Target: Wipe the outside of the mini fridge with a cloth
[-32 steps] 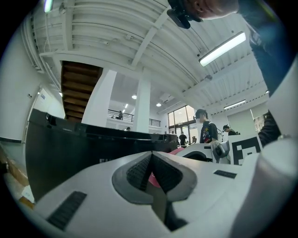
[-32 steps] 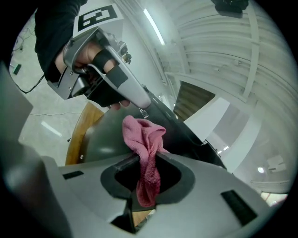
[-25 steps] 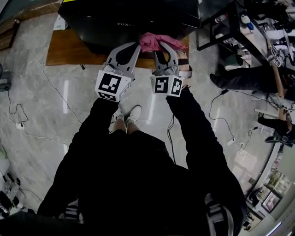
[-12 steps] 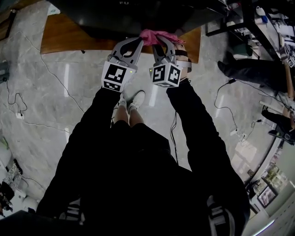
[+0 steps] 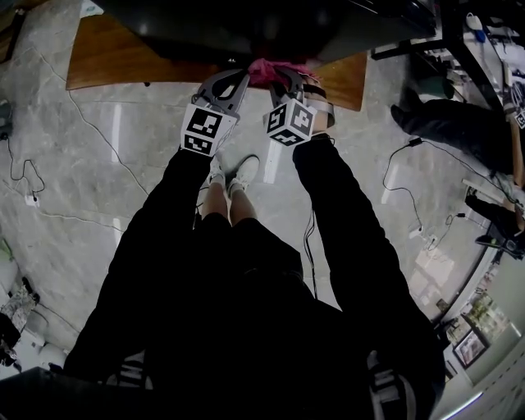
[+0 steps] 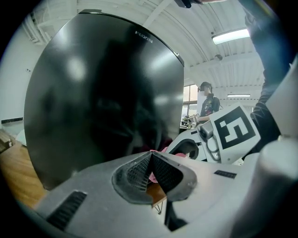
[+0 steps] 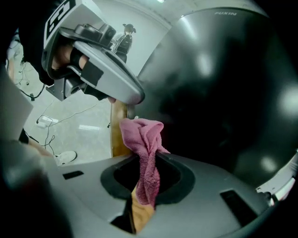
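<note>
The black mini fridge stands on a low wooden platform at the top of the head view. Its glossy front fills the left gripper view and the right gripper view. A pink cloth is pinched in my right gripper, bunched above the jaws and close to the fridge's lower front. From the head, the cloth shows between both grippers. My left gripper is shut, its tips meeting with nothing between them, just left of the right gripper.
Cables trail over the grey marble floor on both sides. A black rack and a seated person are at the right. My own shoes stand just before the platform edge.
Both grippers have moved forward to the fridge's lower front and drawn closer together. The fridge has slid toward the top edge of the head view.
</note>
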Demonstrator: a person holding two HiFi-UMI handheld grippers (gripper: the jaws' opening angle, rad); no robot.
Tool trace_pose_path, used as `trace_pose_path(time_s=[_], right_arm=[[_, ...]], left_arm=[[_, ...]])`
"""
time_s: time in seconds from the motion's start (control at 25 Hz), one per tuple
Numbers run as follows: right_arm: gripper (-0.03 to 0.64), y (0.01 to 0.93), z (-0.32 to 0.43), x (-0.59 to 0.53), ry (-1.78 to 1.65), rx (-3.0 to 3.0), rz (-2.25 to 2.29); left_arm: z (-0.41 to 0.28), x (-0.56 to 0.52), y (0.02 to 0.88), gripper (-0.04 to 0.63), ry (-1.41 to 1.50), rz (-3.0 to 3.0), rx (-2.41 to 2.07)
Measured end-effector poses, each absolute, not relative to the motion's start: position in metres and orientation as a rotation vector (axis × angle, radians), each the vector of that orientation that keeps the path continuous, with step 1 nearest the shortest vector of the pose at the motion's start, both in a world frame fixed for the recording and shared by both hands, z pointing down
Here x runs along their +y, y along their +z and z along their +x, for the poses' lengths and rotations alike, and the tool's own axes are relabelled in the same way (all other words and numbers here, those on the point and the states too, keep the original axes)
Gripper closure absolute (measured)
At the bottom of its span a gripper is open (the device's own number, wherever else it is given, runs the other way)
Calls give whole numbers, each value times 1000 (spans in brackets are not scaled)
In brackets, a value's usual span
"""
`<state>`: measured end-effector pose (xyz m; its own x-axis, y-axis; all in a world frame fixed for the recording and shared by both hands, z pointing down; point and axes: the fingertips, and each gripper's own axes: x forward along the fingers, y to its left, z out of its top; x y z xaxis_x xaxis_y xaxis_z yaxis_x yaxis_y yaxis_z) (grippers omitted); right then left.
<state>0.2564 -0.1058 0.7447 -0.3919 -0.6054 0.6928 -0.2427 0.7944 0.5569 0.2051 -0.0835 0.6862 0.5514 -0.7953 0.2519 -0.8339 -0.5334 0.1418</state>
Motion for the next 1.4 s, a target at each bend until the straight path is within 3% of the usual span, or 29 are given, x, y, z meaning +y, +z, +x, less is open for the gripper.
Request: trace_pose_path(time_s=[0.24, 0.4, 0.96, 1.4], right_arm=[[545, 794, 259, -108, -328, -1914, 575], [543, 780, 251, -96, -371, -1897, 523], [541, 515, 230, -16, -614, -2176, 695], [541, 410, 166, 24, -785, -2272, 684]], left_arm=[[192, -69, 692, 589, 216, 2497, -1369], [176, -60, 686, 589, 235, 2462, -1398], [161, -6, 510, 589, 138, 2565, -1579], [92, 41, 403, 589, 14, 2503, -1773]])
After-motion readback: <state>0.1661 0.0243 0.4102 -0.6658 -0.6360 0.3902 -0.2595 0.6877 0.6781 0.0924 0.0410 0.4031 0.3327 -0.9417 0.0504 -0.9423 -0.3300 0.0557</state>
